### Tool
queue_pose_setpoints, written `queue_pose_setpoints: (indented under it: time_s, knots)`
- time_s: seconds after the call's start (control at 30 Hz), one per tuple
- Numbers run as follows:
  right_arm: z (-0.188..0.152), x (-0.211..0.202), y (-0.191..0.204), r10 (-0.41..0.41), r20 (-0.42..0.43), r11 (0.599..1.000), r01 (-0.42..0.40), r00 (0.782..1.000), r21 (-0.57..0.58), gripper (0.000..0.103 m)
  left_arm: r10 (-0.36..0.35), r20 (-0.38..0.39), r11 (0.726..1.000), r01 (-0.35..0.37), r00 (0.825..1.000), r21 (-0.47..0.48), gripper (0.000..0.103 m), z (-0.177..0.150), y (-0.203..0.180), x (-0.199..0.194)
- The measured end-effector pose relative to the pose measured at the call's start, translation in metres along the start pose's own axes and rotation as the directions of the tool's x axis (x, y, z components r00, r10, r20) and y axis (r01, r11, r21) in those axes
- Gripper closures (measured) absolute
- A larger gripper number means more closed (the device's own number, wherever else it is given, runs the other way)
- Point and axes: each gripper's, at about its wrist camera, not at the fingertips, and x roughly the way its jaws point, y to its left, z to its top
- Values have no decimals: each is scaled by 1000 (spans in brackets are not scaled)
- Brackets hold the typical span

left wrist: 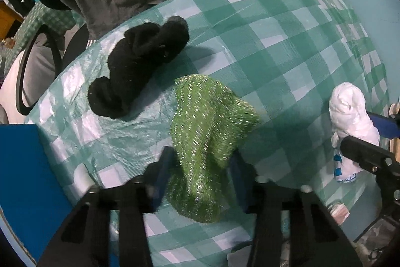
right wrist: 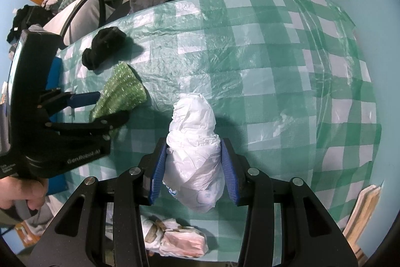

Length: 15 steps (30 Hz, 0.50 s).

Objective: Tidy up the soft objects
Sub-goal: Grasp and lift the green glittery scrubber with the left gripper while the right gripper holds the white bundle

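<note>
Both tongs loaded up over the checkered table

We've got the green sparkly cloth (left wrist: pixel 202 142) pinched in the left tongs (left wrist: pixel 200 182), just beside the black sock bundle (left wrist: pixel 140 64). Our right tongs (right wrist: pixel 193 167) are clamped on the white plastic bag bundle (right wrist: pixel 195 154), well to the cloth's right, on the table (right wrist: pixel 275 66).

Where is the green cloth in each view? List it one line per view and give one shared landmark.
Left wrist: green cloth at lower centre, between the left gripper's fingers.
Right wrist: green cloth at left of centre, at the tips of the left gripper, left of the white bag.
Shared landmark: the black sock, just beyond the cloth in both views.
</note>
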Motion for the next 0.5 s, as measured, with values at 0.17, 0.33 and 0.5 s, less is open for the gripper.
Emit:
queue_pose_setpoints:
  time_s: [0.17, 0.33, 0.5]
  knots:
    - [0, -2, 2, -1, 4, 1000, 1, 1000, -6, 61, -7, -5, 1000, 7, 1000, -20, 84, -1, 7, -1]
    - [0, -6, 7, 2, 17, 1000, -2, 1000, -16, 61, -11, 3, 1000, 11, 1000, -27, 85, -9, 9, -5]
    - [0, -10, 16, 8, 30, 1000, -7, 1000, -27, 61, -28, 18, 998, 29, 999, -57, 85, -23, 16, -14]
